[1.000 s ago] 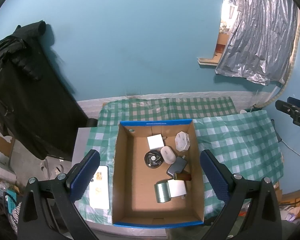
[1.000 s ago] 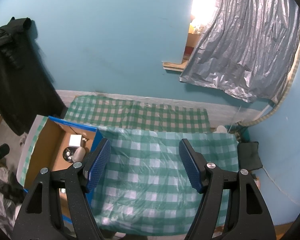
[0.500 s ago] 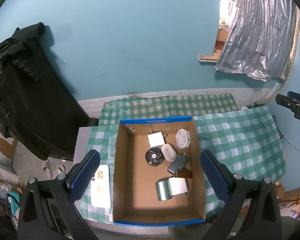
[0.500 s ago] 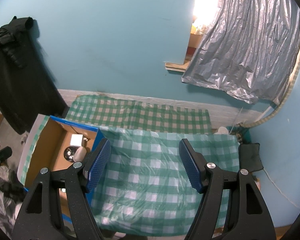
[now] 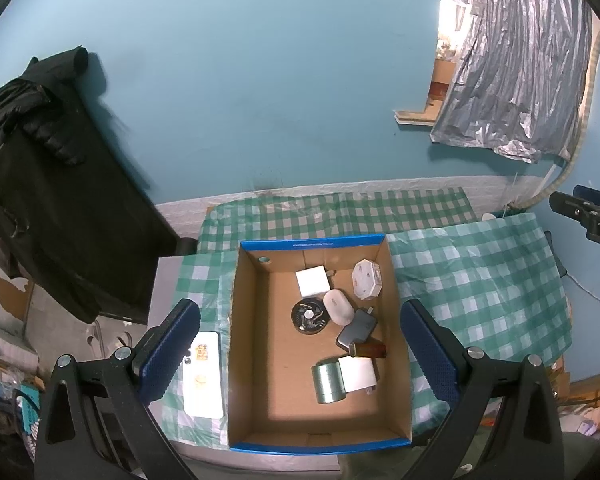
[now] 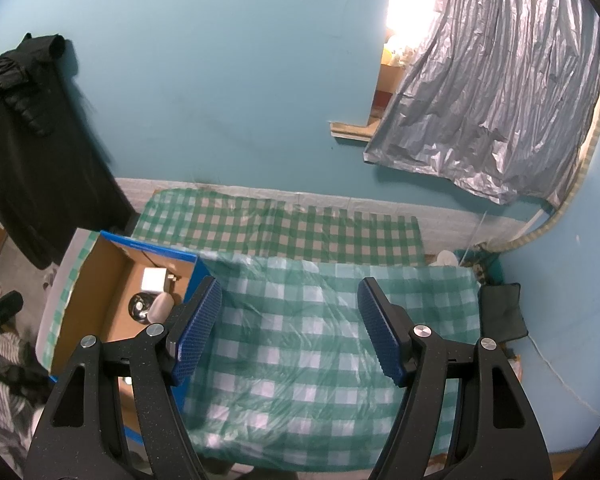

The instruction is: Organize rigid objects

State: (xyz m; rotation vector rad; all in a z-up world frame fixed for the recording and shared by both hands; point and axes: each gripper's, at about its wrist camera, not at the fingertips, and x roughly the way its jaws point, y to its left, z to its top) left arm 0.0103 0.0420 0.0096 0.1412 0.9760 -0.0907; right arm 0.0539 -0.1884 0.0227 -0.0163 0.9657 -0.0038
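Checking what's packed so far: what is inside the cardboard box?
Inside the box: a white cube, a round fan, a metal tin, several chargers and cases. Whatever lies beneath them is hidden.

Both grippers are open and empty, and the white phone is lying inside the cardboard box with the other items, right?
Not quite. The left gripper and right gripper are open and empty, but the white phone lies outside the cardboard box, on the checked cloth beside its left wall, per the left wrist view.

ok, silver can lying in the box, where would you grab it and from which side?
Grip the silver can across its round body, coming straight down from above. It lies on its side, so the curved wall faces up. A white block appears to touch its right end and the cardboard box walls block side approaches. The left hand-held gripper is open and likely wide enough.
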